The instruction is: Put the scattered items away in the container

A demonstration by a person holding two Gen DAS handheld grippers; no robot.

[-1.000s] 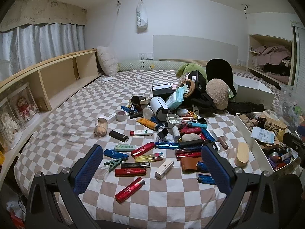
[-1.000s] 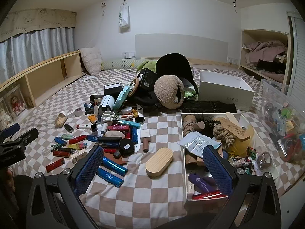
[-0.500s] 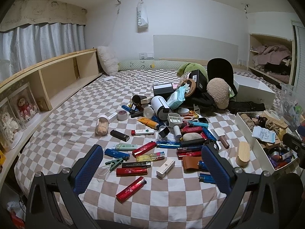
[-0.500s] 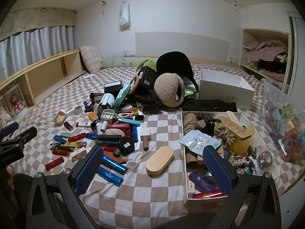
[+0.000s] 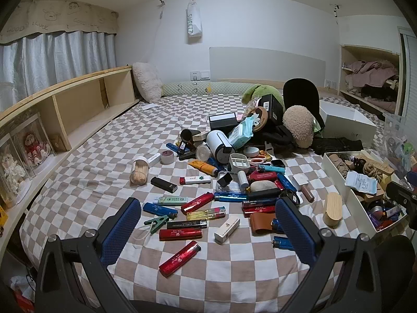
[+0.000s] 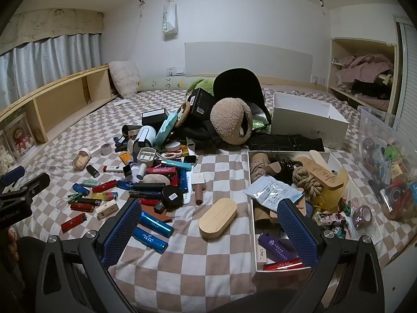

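Both claws hang above the near edge of the checked brown-and-white bedspread [image 5: 86, 182], jaws spread wide and holding nothing

Left to right from the left gripper [image 5: 208, 232]: a green plastic clothes peg [image 5: 156, 221] lies just inside its left finger, then a flat dark-red lighter [image 5: 180, 234] straight ahead between the fingers, long axis running across the opening. A second glossy red lighter [image 5: 179, 258] sits nearer and lower, slanted from near-left to far-right. A small cream rectangular box [image 5: 227, 229] lies right of centre, angled toward the right finger. Beyond these the heap of red, blue and black lighters thickens toward the far right

From the right gripper [image 6: 208, 232]: two shiny blue tube-shaped lighters [image 6: 153, 230] rest just beside its left finger, both slanting down to the right. The pale oval wooden block [image 6: 218, 218] lies ahead between the fingers, long axis tilted up to the right. Directly right of it, touching nothing of it, stands the white rectangular container [image 6: 253, 208], already crowded with rope, packets and lighters; its near corner is behind the right finger

My judgement: the wooden block is the handiest piece, nearer the right claw and just beside the container, so a short carry rightward would do. Its long axis sits oblique to the jaws, so the grip should turn to close across the narrow width
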